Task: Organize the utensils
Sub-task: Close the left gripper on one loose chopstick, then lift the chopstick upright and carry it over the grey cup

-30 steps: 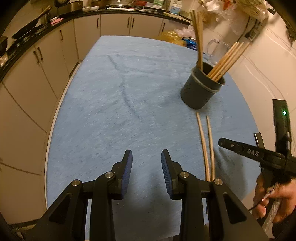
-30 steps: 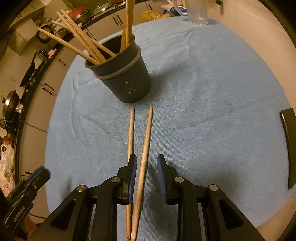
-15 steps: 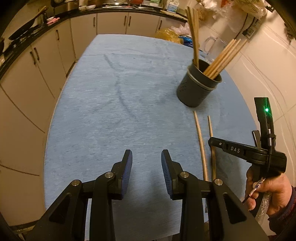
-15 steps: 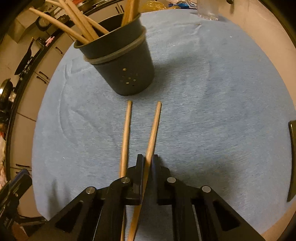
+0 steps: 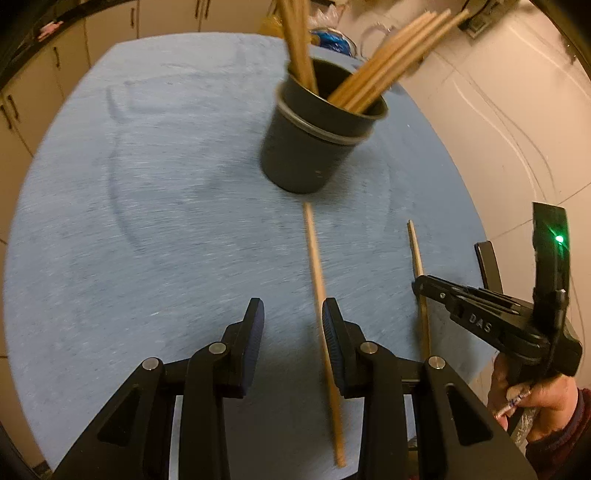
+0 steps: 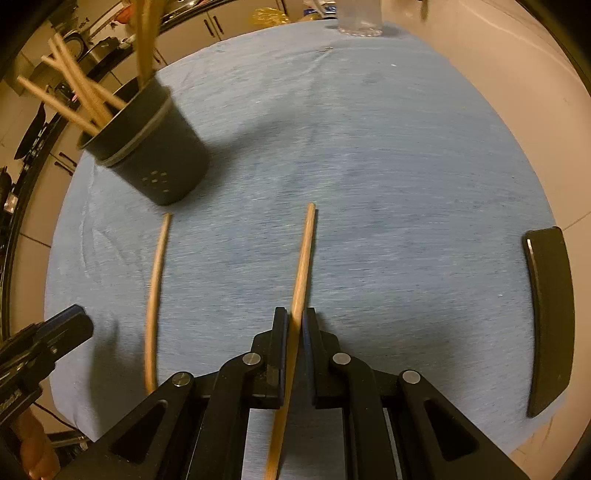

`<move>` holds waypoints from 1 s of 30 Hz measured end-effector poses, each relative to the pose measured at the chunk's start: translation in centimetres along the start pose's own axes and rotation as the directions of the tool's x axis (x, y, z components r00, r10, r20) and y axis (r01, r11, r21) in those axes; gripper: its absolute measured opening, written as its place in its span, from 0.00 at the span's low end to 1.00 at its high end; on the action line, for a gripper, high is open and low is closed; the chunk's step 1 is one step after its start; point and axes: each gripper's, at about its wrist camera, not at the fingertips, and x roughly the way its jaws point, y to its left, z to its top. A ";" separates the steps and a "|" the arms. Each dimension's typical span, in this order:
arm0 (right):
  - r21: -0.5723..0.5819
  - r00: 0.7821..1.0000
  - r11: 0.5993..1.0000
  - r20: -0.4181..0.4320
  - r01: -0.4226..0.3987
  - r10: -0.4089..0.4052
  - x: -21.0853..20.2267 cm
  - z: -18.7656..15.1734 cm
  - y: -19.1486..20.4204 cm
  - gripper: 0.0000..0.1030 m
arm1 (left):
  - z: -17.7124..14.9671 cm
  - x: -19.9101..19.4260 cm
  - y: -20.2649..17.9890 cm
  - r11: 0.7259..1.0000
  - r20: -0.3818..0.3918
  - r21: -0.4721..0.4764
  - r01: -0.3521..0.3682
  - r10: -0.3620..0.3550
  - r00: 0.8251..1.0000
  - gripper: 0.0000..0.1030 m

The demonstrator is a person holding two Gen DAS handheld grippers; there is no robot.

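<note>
A dark utensil cup (image 5: 310, 147) with several wooden chopsticks stands on the blue cloth (image 5: 147, 221). One loose chopstick (image 5: 317, 277) lies in front of it and runs between my left gripper's (image 5: 291, 321) open fingers, close to the right one. My right gripper (image 6: 295, 321) is shut on a second chopstick (image 6: 304, 258), whose tip points to the far side. That held chopstick (image 5: 417, 258) and the right gripper (image 5: 424, 286) show at the right of the left wrist view. From the right wrist, the cup (image 6: 159, 155) is at upper left and the lying chopstick (image 6: 155, 288) at left.
A curved black object (image 6: 550, 325) lies on the cloth's right edge. A clear glass (image 6: 360, 22) stands at the far edge. The left gripper's tip (image 6: 70, 325) shows at lower left. Kitchen cabinets (image 5: 55, 55) run beyond the table, and a person's hand (image 5: 532, 402) holds the right gripper's handle.
My right gripper has shut on the right-hand chopstick and drawn it away from the other. My left gripper has moved right and nearer the cup, straddling the lying chopstick.
</note>
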 end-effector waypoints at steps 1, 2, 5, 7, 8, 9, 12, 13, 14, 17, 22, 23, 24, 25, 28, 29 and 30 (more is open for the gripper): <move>0.004 1.000 1.000 -0.002 -0.002 0.002 0.0 0.0 -0.4 0.09 | 0.2 0.5 -0.3 1.000 -0.006 0.004 0.000 0.000 1.000 0.30; 0.007 1.000 1.000 -0.003 -0.003 0.003 -0.1 0.1 -0.7 0.09 | 0.5 1.0 -0.7 1.000 -0.013 0.011 -0.005 0.005 1.000 0.30; 0.012 1.000 1.000 -0.014 -0.010 0.010 -0.1 0.5 -1.6 0.09 | 1.3 2.6 -1.8 1.000 -0.041 0.026 -0.013 0.014 0.999 0.30; 0.014 1.000 1.000 -0.022 -0.020 0.020 0.0 0.6 -2.0 0.09 | 1.7 3.4 -2.5 0.998 -0.049 0.040 -0.038 0.040 0.998 0.30; 0.014 0.999 1.000 -0.026 -0.024 0.025 0.0 0.7 -2.2 0.09 | 2.0 3.8 -2.8 0.998 -0.056 0.047 -0.044 0.047 0.997 0.30; 0.014 0.999 0.999 -0.029 -0.029 0.029 0.0 0.9 -2.3 0.09 | 2.2 4.3 -3.0 0.998 -0.068 0.047 -0.047 0.051 0.996 0.30; 0.014 0.999 0.999 -0.036 -0.035 0.035 0.3 1.6 -2.4 0.09 | 2.6 5.4 -3.2 0.998 -0.090 0.039 -0.058 0.061 0.994 0.30; 0.018 0.998 0.999 -0.041 -0.038 0.038 0.4 1.9 -2.5 0.09 | 2.8 5.6 -3.4 0.997 -0.091 0.039 -0.061 0.064 0.994 0.30; 0.020 0.998 0.999 -0.045 -0.041 0.042 0.6 2.1 -2.6 0.09 | 2.9 5.7 -3.5 0.997 -0.087 0.040 -0.064 0.067 0.994 0.30; 0.019 0.998 0.999 -0.055 -0.043 0.044 0.9 3.0 -2.8 0.09 | 3.2 6.1 -4.0 0.996 -0.085 0.046 -0.077 0.081 0.993 0.25; 0.012 0.997 1.000 -0.073 -0.027 0.028 1.4 4.6 -2.6 0.10 | 3.6 6.4 -4.7 0.991 -0.080 0.063 -0.122 0.126 0.989 0.12; 0.005 0.997 1.000 -0.071 -0.021 0.021 1.5 4.7 -2.4 0.10 | 3.5 6.5 -4.8 0.990 -0.078 0.064 -0.125 0.130 0.988 0.08; -0.003 0.997 1.000 -0.069 -0.017 0.016 1.5 4.8 -2.2 0.10 | 3.5 6.5 -4.8 0.989 -0.078 0.069 -0.129 0.135 0.988 0.07; -0.010 0.998 1.000 -0.067 -0.014 0.014 1.5 4.9 -2.1 0.10 | 3.4 6.4 -4.8 0.989 -0.078 0.071 -0.128 0.133 0.988 0.06; 0.007 0.998 1.000 -0.060 -0.028 0.028 1.3 4.7 -2.5 0.08 | 3.0 6.0 -4.8 0.990 -0.074 0.072 -0.125 0.130 0.989 0.06; 0.018 0.998 0.999 -0.057 -0.035 0.036 1.3 4.4 -2.5 0.07 | 2.9 5.5 -4.7 0.990 -0.068 0.074 -0.122 0.127 0.990 0.06; 0.027 0.998 0.999 -0.052 -0.042 0.044 1.1 4.4 -2.6 0.07 | 2.8 5.0 -4.7 0.990 -0.056 0.079 -0.118 0.122 0.991 0.06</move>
